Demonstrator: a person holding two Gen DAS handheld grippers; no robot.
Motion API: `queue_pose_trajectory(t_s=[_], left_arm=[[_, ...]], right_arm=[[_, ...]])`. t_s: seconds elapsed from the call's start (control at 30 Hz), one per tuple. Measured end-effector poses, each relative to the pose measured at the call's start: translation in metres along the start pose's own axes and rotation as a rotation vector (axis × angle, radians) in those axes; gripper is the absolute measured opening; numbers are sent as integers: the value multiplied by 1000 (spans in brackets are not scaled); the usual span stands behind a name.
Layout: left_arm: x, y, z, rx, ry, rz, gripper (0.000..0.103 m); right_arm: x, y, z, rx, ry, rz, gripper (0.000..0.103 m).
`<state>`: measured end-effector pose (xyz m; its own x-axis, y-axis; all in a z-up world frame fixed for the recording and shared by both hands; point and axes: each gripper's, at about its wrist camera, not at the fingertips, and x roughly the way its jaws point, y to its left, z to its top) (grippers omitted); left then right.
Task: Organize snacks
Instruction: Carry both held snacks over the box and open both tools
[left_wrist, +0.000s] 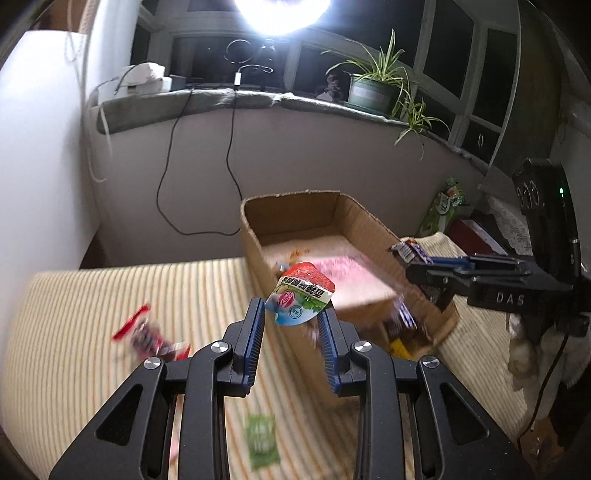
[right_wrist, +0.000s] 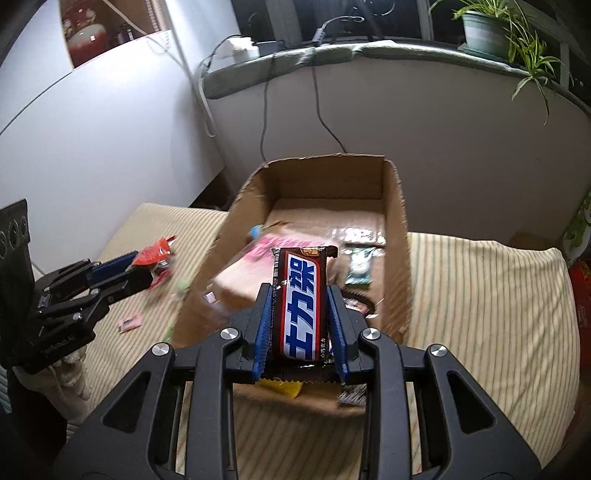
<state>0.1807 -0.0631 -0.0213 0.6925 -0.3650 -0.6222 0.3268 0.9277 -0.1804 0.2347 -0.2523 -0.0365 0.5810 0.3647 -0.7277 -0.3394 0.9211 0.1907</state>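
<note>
Carrying snacks to the box (right_wrist: 391, 177): left gripper (left_wrist: 291, 314) jaws pinch a packet (left_wrist: 299, 299), right gripper (right_wrist: 301, 306) jaws a chocolate bar (right_wrist: 301, 302); next, release inside.

Motion blur smears the red wrapper (left_wrist: 147, 334) and green packet (left_wrist: 261, 439). The chocolate bar (right_wrist: 301, 302) hides part of the box's (right_wrist: 400, 221) contents; the pink pack (right_wrist: 258, 254) is blurred too.

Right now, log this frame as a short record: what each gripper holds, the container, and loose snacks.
left gripper: shut on jelly cup
right gripper: shut on chocolate bar
container: open cardboard box on striped cushion
box contents: pink packet, dark packet
loose snacks: red wrapper, green sachet on the cushion
</note>
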Motion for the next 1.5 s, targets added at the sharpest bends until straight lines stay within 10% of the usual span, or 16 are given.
queue_pose_trajectory(t_s=[1.0,1.2,1.5], left_arm=[[82,-10,45,48,59,0,29],[77,-9,48,48,49,6,36],[68,-10,49,51,33,17,45]], right_arm=[[54,-42,32,35,45,-13,30],[45,-37,30,15,21,-25,61],[38,-29,27,-21,18,-54,67]])
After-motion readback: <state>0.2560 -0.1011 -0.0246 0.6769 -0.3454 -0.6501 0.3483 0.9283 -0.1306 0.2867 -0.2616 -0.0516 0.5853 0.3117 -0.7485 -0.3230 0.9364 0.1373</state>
